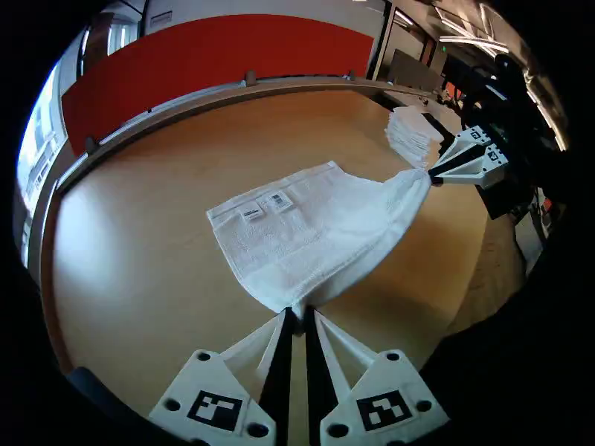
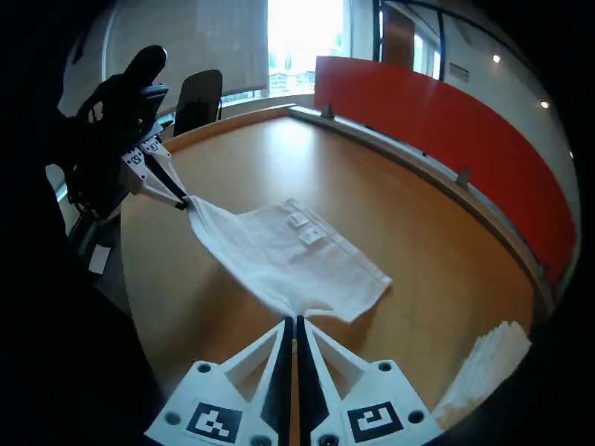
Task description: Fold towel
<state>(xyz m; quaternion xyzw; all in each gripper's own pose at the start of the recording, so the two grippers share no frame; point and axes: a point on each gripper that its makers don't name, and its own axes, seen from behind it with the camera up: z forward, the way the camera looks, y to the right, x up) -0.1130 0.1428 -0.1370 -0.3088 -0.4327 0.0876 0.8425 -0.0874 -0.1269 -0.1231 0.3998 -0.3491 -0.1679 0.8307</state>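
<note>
A white towel (image 1: 305, 227) with two small labels lies on the wooden table (image 1: 149, 245), its near edge lifted off the surface. My left gripper (image 1: 297, 312) is shut on one near corner of it. The right gripper (image 1: 431, 175) shows farther off, pinching the other lifted corner. In the right gripper view the same towel (image 2: 290, 256) stretches from my right gripper (image 2: 294, 318), shut on its corner, across to the left gripper (image 2: 184, 201) at the far left. The far half of the towel rests flat on the table (image 2: 416, 245).
A stack of folded white towels (image 1: 410, 132) sits at the table's right end, also seen as the stack (image 2: 483, 368). A red partition (image 1: 216, 63) runs along the far table edge. Black office chairs (image 2: 197, 97) stand by the window. A person in dark clothing (image 2: 104, 141) holds the grippers.
</note>
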